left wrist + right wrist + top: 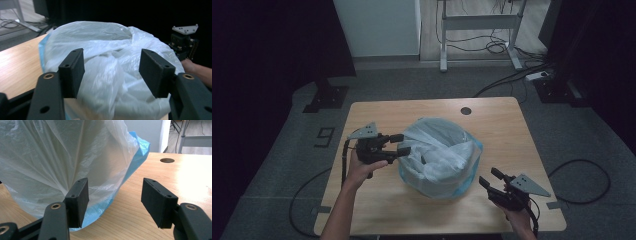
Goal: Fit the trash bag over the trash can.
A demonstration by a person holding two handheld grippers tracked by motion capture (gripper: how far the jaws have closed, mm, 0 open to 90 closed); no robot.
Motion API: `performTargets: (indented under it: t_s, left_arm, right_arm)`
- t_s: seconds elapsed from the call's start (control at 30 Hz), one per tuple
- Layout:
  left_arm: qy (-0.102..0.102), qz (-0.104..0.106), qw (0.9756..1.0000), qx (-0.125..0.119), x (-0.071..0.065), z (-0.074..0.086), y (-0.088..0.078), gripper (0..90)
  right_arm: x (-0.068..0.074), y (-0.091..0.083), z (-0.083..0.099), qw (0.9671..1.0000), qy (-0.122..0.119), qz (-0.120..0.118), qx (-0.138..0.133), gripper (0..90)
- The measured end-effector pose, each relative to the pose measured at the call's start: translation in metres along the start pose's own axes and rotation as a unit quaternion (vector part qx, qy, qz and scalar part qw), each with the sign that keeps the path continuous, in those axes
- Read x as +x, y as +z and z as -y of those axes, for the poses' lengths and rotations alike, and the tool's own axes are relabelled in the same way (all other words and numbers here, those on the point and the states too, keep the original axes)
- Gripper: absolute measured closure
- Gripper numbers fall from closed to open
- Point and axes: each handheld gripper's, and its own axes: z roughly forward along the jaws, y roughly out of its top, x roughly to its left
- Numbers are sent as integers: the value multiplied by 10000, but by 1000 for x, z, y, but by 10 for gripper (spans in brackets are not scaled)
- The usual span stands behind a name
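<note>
Bin w/ blue rim sits at centre of the high view on the table, a white plastic liner bag bunched loosely over its top, so bagging looks about halfway: bag on, not yet smoothed or tucked. Left gripper is at the bag's left edge, jaws apart, holding nothing; right gripper, lower right, is also spread & empty, just short of the bin.

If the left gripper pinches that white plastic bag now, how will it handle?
Likely floppy: the white plastic bag is thin and crinkled. Probably slippery between the left gripper's open jaws. Pulled, it would probably slide off the blue bin rather than lift it.
</note>
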Motion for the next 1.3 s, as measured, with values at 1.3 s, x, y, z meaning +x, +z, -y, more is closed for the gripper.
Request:
performTargets:
  t_s: [1.3]
  left_arm:
    - [643, 29, 9791, 1929, -1, -47, 57, 531]
  right_arm:
    - [1, -4, 7, 9999, -38, 90, 103, 389]
